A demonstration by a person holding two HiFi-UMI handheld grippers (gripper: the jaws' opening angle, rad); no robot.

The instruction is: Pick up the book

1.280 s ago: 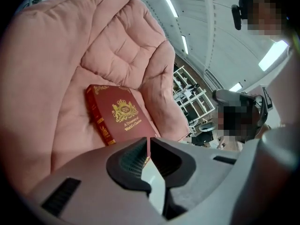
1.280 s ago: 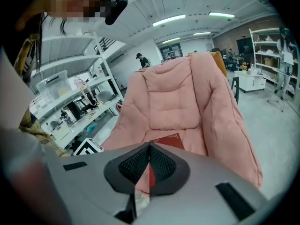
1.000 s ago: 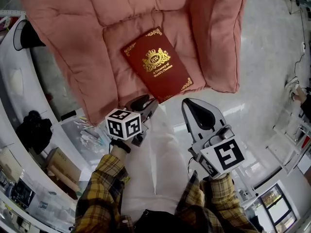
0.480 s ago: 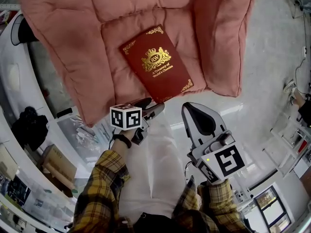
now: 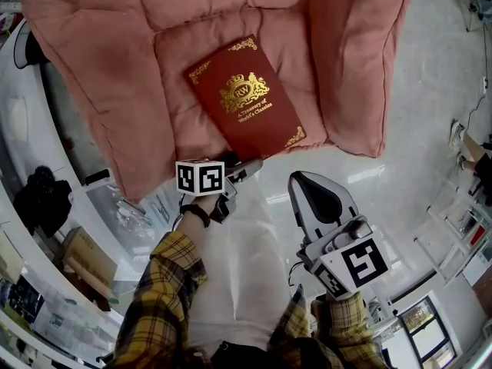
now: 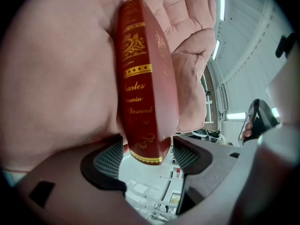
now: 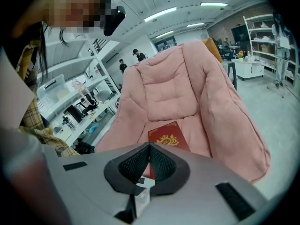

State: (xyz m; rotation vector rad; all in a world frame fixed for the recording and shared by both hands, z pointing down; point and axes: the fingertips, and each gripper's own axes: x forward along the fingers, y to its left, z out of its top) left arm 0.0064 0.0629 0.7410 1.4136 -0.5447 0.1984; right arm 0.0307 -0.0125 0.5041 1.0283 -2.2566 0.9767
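The book [image 5: 244, 98] lies on the chair [image 5: 108, 91], its near corner between the left tongs [image 6: 147, 154], which have just been spreading and press nothing. The right tongs [image 7: 149, 162] are pressed together, empty. Pinched only at that corner, the book could pivot and slip out

Head view: armchair [image 5: 108, 75] fills the upper frame, its front edge toward frame centre. Book [image 5: 244, 98] lies flat on the seat cushion, upper centre, set diagonally, one corner near the seat's front edge. Left gripper [image 5: 247, 167] sits just below that corner at frame centre. Its jaws have just been opening, and in the left gripper view the book's near end sits in the gap between them. Right gripper [image 5: 311, 187] is right of the left one, over the floor [image 5: 430, 91], apart from the chair. Counter [image 5: 19, 121] runs down the left edge beside the chair. Shelving [image 5: 453, 221] stands at lower right.
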